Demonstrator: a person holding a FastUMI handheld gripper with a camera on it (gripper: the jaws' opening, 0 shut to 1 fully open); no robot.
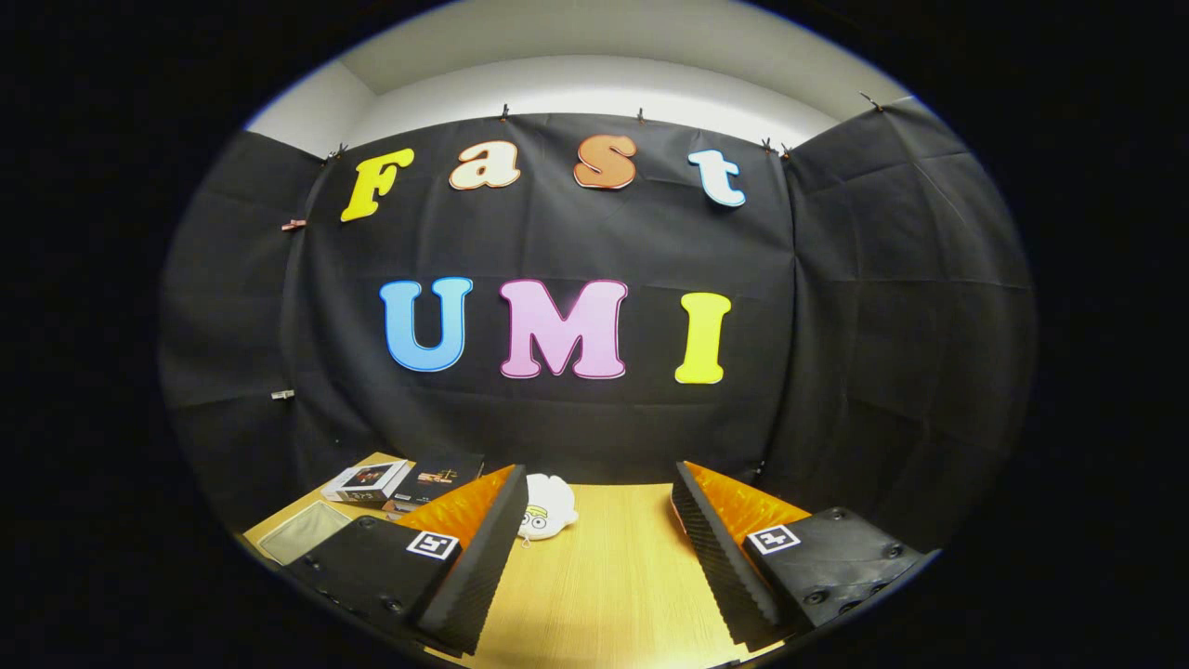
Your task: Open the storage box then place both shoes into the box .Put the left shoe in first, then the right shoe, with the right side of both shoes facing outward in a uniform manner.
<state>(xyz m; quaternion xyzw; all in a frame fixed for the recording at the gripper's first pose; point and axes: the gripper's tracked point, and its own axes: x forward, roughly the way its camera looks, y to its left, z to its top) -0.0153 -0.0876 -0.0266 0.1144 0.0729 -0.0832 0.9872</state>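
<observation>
The gripper (594,548) is hovering above the wooden counter (608,595) with its two fingers (483,557) spread wide apart, gripping nothing; bare wood is showing in the gap between them. Each finger is carrying a small square black-and-white marker tag (433,544) on its upper face, and the ribbed inner faces are pointing toward one another across the gap. Just beyond the tip of the finger at 10 o'clock from the gripper's centre, a small white object with a cartoon face (546,506) is lying on the counter, partly hidden behind that fingertip; what exactly it is cannot be told. Farther out at 10 o'clock, beyond the same finger, two flat boxes are sitting side by side near the back edge of the counter: a dark box (437,478) and, touching it on its outer side, a lighter box with a picture on its lid (365,480). Nearer than those, at about 9 o'clock from the gripper, a pale translucent flat piece (302,531) is lying on the counter, half covered by the finger's body. Whether any of these is the task's storage box cannot be told. At 12 o'clock the black cloth wall (557,232) is standing behind the counter, with a pale wall above it.
</observation>
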